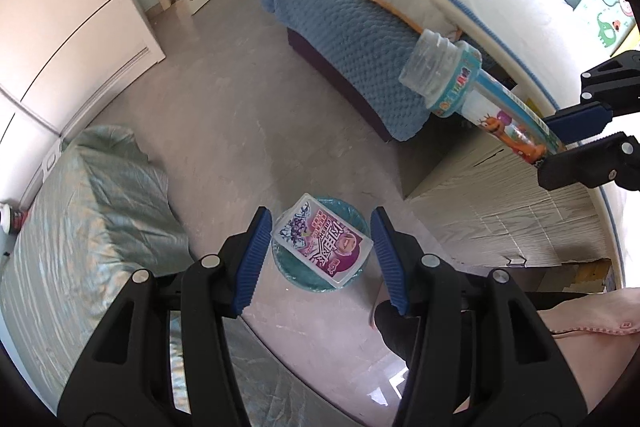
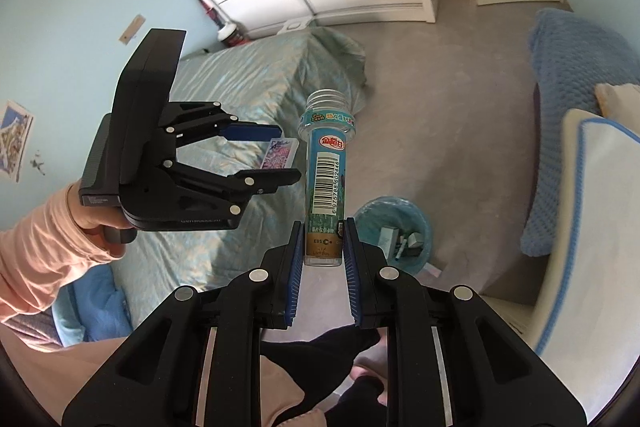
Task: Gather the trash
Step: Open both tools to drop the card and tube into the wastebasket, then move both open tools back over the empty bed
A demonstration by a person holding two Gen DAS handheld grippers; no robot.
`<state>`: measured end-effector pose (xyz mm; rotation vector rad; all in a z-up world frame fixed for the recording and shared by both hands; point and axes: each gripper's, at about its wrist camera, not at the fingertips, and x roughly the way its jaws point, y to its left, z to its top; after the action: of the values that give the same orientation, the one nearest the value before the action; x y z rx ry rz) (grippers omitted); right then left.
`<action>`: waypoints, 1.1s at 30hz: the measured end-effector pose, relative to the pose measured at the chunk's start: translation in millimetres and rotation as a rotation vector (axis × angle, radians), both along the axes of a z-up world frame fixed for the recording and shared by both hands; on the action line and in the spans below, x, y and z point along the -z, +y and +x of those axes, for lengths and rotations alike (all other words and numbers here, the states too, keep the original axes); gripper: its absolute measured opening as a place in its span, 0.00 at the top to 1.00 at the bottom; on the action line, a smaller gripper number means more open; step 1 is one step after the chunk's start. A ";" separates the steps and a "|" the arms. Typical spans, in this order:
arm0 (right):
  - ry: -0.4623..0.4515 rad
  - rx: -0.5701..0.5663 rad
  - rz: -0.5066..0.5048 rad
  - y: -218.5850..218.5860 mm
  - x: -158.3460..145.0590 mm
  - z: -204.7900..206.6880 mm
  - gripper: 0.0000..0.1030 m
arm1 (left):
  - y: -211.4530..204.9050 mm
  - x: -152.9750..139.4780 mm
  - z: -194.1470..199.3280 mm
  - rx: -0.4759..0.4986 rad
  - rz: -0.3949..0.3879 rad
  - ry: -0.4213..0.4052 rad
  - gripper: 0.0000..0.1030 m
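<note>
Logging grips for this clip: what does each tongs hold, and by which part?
Right tongs grip the capless bottle at its base. Left tongs hold a flat box at one end, over the bin.

The plastic tube (image 2: 326,183) bears a barcode numbered 6 975788 602446 and the letters "EBS".

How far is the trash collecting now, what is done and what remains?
Done: some scraps already lie in the bin. In hand: the left gripper holds a purple packet above the bin, and the right gripper holds an open bottle. Left: both pieces must still be dropped in.
</note>
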<state>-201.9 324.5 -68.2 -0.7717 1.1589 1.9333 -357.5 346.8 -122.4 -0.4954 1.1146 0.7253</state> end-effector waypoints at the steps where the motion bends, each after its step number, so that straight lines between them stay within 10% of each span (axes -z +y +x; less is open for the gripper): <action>1: -0.002 -0.006 -0.001 2.8 0.7 -3.7 0.80 | 0.6 1.1 -3.1 -0.005 -0.003 -0.001 0.52; 5: -0.002 -0.040 0.000 10.1 -1.5 -16.6 0.68 | 6.6 7.0 -9.1 -0.016 -0.020 0.009 0.38; 8: -0.002 -0.040 0.018 14.7 -1.6 -18.6 0.14 | 9.1 13.8 -12.1 -0.035 -0.016 0.060 0.12; 33: 0.044 0.145 -0.021 -5.8 -0.3 29.1 0.12 | -2.6 19.6 18.7 0.051 -0.033 0.127 0.07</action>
<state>-172.8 318.7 -68.0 -0.6404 1.2286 1.8289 -338.8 344.2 -142.0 -0.4519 1.2558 0.7019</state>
